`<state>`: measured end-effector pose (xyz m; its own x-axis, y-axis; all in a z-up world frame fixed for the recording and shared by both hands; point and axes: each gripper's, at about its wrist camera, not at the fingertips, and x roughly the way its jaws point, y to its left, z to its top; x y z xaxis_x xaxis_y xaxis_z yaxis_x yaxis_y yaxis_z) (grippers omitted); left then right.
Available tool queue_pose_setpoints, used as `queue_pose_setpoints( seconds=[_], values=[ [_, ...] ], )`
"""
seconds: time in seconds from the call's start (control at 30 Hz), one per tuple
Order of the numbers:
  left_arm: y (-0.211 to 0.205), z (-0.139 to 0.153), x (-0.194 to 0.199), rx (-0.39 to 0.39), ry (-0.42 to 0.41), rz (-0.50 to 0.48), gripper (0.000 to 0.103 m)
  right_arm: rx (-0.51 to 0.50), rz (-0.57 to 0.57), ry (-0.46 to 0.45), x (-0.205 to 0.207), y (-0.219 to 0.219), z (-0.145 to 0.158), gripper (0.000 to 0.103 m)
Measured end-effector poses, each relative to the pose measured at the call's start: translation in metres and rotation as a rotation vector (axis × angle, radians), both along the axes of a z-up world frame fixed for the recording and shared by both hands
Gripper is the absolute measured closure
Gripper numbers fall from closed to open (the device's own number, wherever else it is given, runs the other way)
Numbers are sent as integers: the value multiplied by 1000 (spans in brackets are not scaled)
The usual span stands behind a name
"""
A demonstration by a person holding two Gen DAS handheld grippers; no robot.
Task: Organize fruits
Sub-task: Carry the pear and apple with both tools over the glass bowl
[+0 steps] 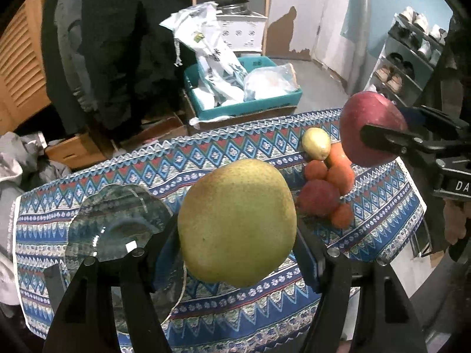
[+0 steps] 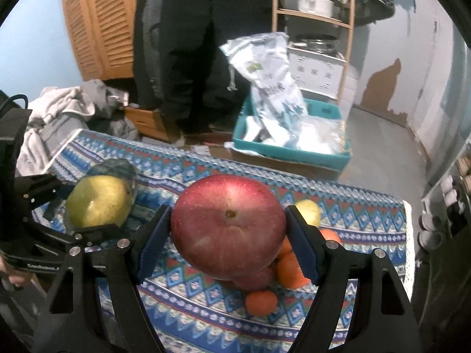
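My left gripper [image 1: 237,235] is shut on a large green-yellow pear [image 1: 237,223] and holds it above the patterned tablecloth [image 1: 206,158], just right of a clear glass bowl [image 1: 117,223]. My right gripper [image 2: 228,235] is shut on a big red apple [image 2: 228,223] and holds it above a pile of fruit. In the left wrist view the apple [image 1: 371,126] and right gripper show at the right. The pile holds a small yellow fruit [image 1: 316,144], several small oranges [image 1: 340,175] and a red fruit [image 1: 319,197]. In the right wrist view the pear [image 2: 98,201] sits at the left before the bowl [image 2: 117,166].
A teal crate [image 1: 247,106] with plastic bags stands on cardboard boxes beyond the table's far edge. A person in dark clothes [image 1: 117,44] stands behind the table. A shoe rack [image 1: 406,67] is at the right, a wooden shelf [image 2: 312,17] at the back.
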<state>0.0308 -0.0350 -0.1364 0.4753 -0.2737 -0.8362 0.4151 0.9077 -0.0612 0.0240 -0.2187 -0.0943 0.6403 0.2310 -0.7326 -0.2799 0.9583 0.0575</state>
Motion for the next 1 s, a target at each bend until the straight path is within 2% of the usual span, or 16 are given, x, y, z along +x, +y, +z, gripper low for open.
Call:
queue_pose_setpoints(
  seconds=[0.47, 1.0],
  values=[
    [62, 7, -5, -34, -8, 97, 31, 14, 109, 8, 16, 69, 7, 26],
    [133, -23, -2, -8, 35, 215, 31, 20, 240, 80, 46, 161, -16, 26]
  ],
)
